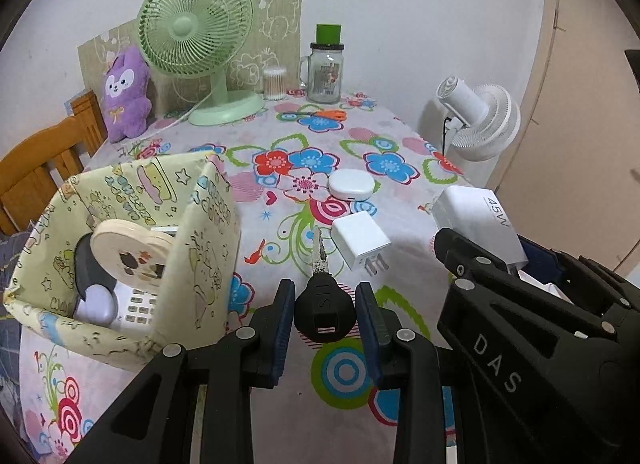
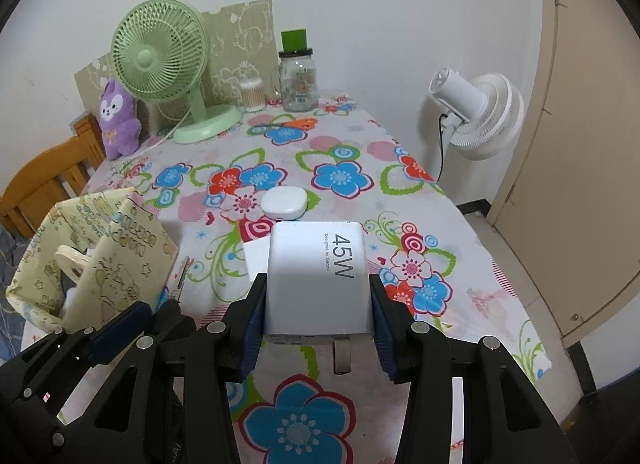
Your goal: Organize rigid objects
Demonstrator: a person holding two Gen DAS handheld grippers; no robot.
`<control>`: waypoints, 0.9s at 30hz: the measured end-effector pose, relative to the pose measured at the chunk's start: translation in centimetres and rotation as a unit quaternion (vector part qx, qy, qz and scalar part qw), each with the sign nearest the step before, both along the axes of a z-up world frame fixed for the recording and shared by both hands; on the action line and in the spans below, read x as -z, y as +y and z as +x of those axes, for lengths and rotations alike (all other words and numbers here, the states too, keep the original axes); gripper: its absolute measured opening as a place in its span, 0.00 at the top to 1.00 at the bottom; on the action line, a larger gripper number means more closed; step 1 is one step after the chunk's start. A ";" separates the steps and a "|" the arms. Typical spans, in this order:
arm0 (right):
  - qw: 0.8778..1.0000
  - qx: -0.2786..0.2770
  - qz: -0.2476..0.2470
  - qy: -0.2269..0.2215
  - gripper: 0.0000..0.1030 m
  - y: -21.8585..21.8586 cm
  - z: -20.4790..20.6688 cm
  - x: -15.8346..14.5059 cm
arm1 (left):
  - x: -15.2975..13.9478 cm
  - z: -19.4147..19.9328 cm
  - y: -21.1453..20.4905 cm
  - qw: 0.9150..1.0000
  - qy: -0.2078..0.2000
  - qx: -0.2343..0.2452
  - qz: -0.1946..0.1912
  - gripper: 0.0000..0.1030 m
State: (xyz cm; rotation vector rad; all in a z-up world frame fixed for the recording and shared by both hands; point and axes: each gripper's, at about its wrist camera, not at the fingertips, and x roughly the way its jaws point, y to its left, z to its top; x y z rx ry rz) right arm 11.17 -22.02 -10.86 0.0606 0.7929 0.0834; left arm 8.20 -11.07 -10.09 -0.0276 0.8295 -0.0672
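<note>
Left tongs (image 1: 325, 306) are closed on a black-headed key (image 1: 323, 304); both blue pads press the key's black head, and the metal blade points forward, away from the camera, above the flowered surface (image 1: 400, 136). Right tongs (image 2: 318, 306) grip a white 45W charger (image 2: 316, 280) by its 2 side faces; the printed face is up and a metal prong shows below its near end. Both held items appear clear of the surface.

In the left view the right tongs and the charger sit just to the right of the key.

Paper-covered box (image 1: 120, 264) stands at the left, near the left tongs. Inside it: a cream heart-shaped item (image 1: 134, 250), a lilac rounded item (image 1: 96, 302), and a white keypad device (image 1: 134, 306), the first leaning over the others.

On the surface, ahead of the tongs: a small white plug adapter (image 1: 362, 242) with 2 prongs, lying flat, and beyond it a white rounded case (image 1: 351, 185), apart from the adapter.

Far edge: green desk fan (image 1: 196, 36), purple plush (image 1: 126, 94), cotton-swab tub (image 1: 274, 83), glass jar with a green lid (image 1: 326, 64), orange scissors (image 1: 330, 115). A white fan (image 1: 482, 116) stands beyond the right edge of the surface.
</note>
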 end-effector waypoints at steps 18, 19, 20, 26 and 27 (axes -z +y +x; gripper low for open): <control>0.999 -0.007 0.004 -0.035 0.51 1.3 -2.9 -4.3 | -4.3 -2.8 1.4 0.999 -0.033 0.005 0.001 0.70; 0.999 -0.006 0.004 -0.036 0.51 1.3 -3.0 -4.5 | -4.5 -3.0 1.5 0.999 -0.036 0.005 0.003 0.70; 0.999 -0.005 0.004 -0.039 0.51 1.5 -3.2 -4.8 | -4.8 -3.1 1.5 0.999 -0.040 0.005 0.006 0.70; 0.999 -0.007 0.009 -0.049 0.51 1.9 -3.9 -6.2 | -6.1 -3.8 2.3 0.999 -0.052 0.004 0.004 0.70; 0.999 -0.009 0.009 -0.050 0.51 2.1 -4.0 -6.4 | -6.2 -3.8 2.4 0.999 -0.052 0.004 0.002 0.70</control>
